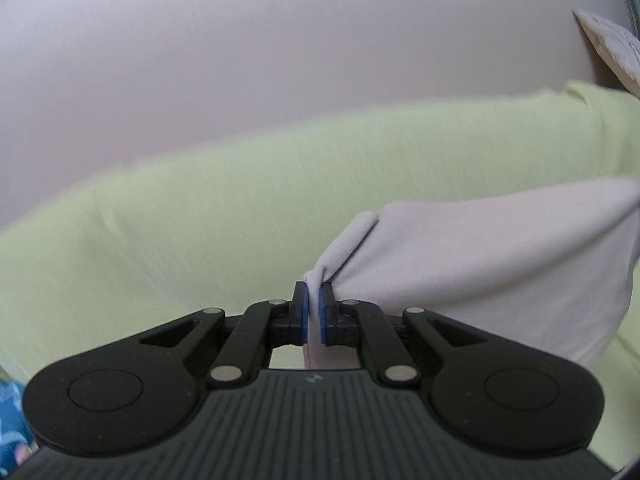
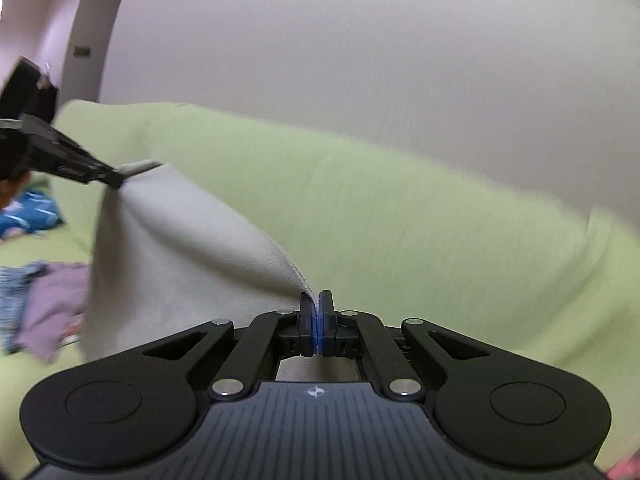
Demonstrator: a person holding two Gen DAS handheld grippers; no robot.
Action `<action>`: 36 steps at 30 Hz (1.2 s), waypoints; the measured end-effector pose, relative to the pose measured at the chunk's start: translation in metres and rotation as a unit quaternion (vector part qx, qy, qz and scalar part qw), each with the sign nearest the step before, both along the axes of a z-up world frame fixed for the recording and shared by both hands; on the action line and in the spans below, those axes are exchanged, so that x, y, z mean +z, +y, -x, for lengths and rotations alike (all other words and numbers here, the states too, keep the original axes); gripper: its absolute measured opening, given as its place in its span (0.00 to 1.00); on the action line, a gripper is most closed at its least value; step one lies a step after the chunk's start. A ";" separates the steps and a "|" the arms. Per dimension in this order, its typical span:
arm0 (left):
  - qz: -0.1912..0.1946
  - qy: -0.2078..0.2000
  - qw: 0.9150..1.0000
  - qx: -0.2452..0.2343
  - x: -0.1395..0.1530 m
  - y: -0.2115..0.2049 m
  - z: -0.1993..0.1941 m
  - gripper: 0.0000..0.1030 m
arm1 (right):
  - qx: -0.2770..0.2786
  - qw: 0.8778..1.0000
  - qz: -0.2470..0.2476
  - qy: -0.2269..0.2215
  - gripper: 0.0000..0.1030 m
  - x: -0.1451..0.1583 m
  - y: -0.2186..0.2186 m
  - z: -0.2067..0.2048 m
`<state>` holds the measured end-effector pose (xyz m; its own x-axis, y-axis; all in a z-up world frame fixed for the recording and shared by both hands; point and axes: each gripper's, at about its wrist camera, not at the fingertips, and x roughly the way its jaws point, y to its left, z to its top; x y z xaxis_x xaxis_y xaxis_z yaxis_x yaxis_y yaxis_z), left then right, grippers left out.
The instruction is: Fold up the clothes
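Green-covered sofa [image 2: 400, 208] beyond both tools. Left tool [image 1: 314, 304] and right tool [image 2: 318, 314] clamped on pale cloth [image 2: 168, 248]. No readable writing.

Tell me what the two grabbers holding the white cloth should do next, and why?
Probably pull apart a little. The left gripper and right gripper each pinch an edge of the pale garment, which sags in folds above the green cover.

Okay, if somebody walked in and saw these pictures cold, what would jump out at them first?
A pale grey cloth hangs stretched between the two grippers, each shut on a corner: the left gripper and the right gripper. Behind it spreads a light green sofa cover. At the far left of the right wrist view lies a heap of other clothes.
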<state>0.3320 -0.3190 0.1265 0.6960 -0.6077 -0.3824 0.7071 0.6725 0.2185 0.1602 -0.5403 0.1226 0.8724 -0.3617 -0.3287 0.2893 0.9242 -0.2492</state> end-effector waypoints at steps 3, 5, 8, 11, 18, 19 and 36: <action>0.043 -0.025 0.999 -0.016 0.031 0.011 0.017 0.04 | -0.021 0.998 0.047 -0.038 0.00 0.044 0.006 0.007; 0.066 -0.038 0.997 -0.035 0.039 0.026 0.035 0.04 | -0.028 0.996 0.066 -0.059 0.00 0.066 0.012 0.028; 0.089 -0.031 0.993 -0.066 0.026 0.057 0.067 0.04 | -0.021 0.994 0.074 -0.075 0.00 0.074 0.026 0.077; 0.082 -0.038 0.992 -0.085 -0.020 0.091 0.107 0.04 | -0.007 0.994 0.092 -0.057 0.00 0.042 0.053 0.132; -0.029 0.099 0.989 -0.105 -0.202 0.151 0.177 0.09 | 0.025 0.993 -0.002 0.119 0.02 -0.138 0.117 0.229; -0.041 0.123 0.986 -0.105 -0.222 0.160 0.188 0.11 | 0.024 0.989 -0.014 0.148 0.01 -0.164 0.126 0.239; 0.037 0.371 0.928 0.013 -0.288 0.208 0.181 0.29 | -0.113 0.926 -0.357 0.052 0.54 -0.242 0.125 0.297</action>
